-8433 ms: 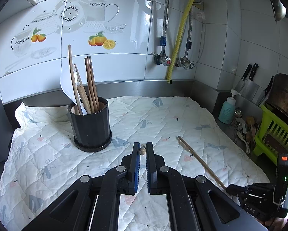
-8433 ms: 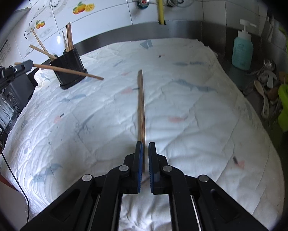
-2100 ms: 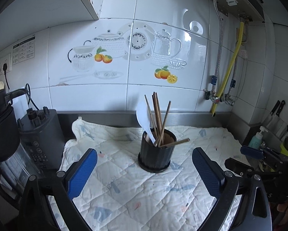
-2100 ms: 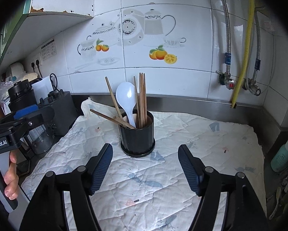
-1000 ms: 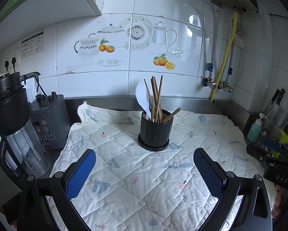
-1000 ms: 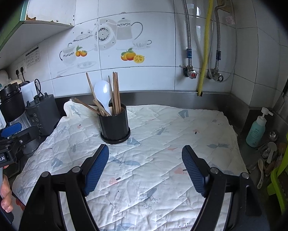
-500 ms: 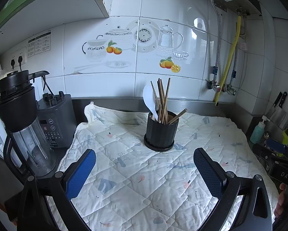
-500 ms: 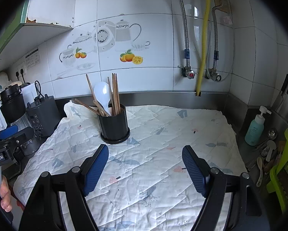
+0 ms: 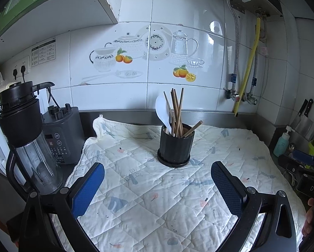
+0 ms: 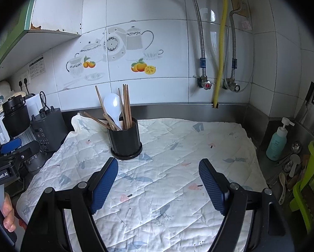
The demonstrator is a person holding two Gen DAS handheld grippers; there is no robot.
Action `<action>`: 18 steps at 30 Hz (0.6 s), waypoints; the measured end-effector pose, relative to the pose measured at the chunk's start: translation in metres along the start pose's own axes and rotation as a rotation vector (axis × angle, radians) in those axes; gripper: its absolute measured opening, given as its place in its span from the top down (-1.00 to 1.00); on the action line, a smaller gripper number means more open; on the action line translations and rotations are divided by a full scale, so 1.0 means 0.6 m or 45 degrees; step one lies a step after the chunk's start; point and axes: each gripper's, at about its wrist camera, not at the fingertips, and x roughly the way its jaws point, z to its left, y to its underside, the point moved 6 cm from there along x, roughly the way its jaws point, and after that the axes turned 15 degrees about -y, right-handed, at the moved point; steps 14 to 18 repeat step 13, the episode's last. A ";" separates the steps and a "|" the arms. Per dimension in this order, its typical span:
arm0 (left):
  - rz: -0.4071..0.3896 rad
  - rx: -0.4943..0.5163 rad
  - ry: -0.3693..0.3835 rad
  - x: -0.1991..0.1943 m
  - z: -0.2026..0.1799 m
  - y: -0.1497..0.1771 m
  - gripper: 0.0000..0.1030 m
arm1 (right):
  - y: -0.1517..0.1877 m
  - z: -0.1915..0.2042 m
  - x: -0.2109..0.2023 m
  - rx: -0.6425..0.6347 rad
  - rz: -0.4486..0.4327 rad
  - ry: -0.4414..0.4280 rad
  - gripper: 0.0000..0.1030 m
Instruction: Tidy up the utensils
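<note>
The bottom ends of the chopsticks (image 9: 177,113) and the white spoon (image 9: 163,113) are sunk out of sight inside the black holder (image 9: 175,147), so no telling how they sit down there. The label sticker (image 9: 43,54) by the outlets is way too small to read. Same with the bits piled beside the green rack (image 10: 310,189), just a jumble. The soap bottle (image 10: 277,142) label is unreadable too.

White glossy wall tiles (image 9: 184,6) carry a teapot-and-oranges decal (image 9: 144,50). A yellow gas hose (image 10: 220,48) and braided metal pipes (image 10: 198,29) run down the wall to valves. A steel counter edge (image 10: 198,111) runs beneath. Daylight, probably from a window, glints on the tiles.
</note>
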 end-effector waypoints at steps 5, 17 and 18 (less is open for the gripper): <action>-0.004 0.002 0.002 0.001 -0.002 0.000 -1.00 | 0.000 0.000 0.000 0.000 -0.002 0.000 -0.69; -0.014 0.016 0.005 0.003 -0.005 -0.002 -1.00 | 0.001 0.000 0.000 0.001 0.000 0.002 -0.69; -0.014 0.016 0.005 0.003 -0.005 -0.002 -1.00 | 0.001 0.000 0.000 0.001 0.000 0.002 -0.69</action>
